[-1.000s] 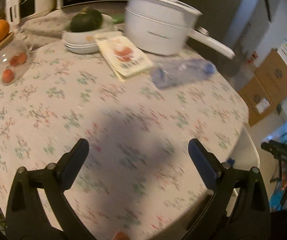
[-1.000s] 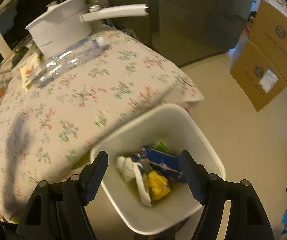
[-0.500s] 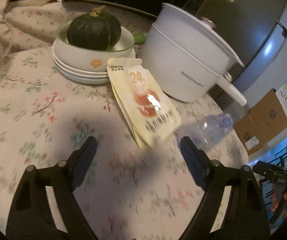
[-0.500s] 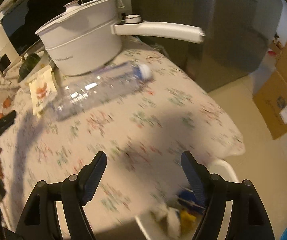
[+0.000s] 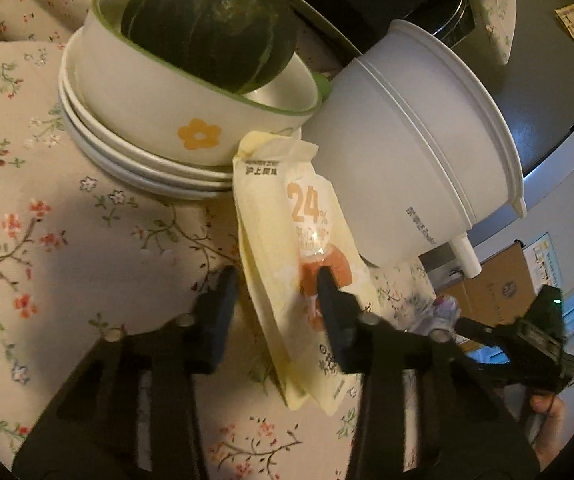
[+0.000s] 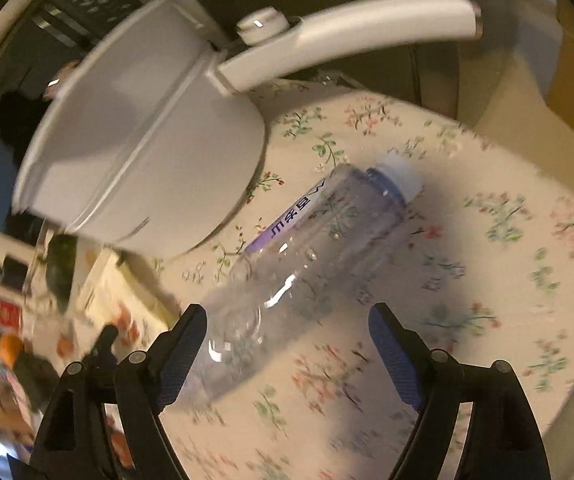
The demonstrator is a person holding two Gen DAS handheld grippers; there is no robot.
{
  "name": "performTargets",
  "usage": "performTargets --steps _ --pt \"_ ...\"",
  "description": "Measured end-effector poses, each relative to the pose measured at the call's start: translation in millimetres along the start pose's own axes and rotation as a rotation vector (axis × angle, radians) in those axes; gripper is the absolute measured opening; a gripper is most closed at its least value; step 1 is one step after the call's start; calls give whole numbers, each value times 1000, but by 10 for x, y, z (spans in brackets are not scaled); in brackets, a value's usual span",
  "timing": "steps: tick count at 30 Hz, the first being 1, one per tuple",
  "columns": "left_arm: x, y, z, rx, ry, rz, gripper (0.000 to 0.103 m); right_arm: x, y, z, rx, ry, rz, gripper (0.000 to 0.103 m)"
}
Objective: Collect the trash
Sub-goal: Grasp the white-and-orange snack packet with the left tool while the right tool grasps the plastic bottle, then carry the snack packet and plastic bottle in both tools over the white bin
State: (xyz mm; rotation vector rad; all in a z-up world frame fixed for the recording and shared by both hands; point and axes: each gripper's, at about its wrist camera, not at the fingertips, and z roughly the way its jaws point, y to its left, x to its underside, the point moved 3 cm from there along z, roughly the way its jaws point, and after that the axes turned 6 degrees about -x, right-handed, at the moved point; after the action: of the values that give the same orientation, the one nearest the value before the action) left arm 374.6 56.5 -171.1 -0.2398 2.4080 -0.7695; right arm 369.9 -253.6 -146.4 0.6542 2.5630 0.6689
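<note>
A cream snack pouch (image 5: pixel 287 240) printed "24%" lies flat on the floral tablecloth between the stacked bowls and the white pot. My left gripper (image 5: pixel 277 280) is open, its jaws narrowed, straddling the pouch's left edge: the right finger rests over its orange print, the left finger is on the cloth. An empty clear plastic bottle (image 6: pixel 307 264) with a purple label lies on its side beside the pot. My right gripper (image 6: pixel 287 320) is open, its jaws wide around the bottle's lower end, not touching it. The pouch also shows blurred in the right wrist view (image 6: pixel 123 296).
A white pot (image 5: pixel 415 152) with a long handle (image 6: pixel 351 36) stands right of the pouch and behind the bottle. Stacked bowls (image 5: pixel 147 120) hold a dark green squash (image 5: pixel 207 24). Cardboard boxes (image 5: pixel 503 284) stand on the floor past the table edge.
Both grippers moved forward over the table. The left closed in on the pouch and its jaws narrowed. The right left the bin and came up to the bottle.
</note>
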Motion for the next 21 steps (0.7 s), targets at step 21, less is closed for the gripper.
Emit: performTargets --steps 21 --pt "189 -238 -758 -105 -31 78 1 260 -478 -271 -136 29 145 67"
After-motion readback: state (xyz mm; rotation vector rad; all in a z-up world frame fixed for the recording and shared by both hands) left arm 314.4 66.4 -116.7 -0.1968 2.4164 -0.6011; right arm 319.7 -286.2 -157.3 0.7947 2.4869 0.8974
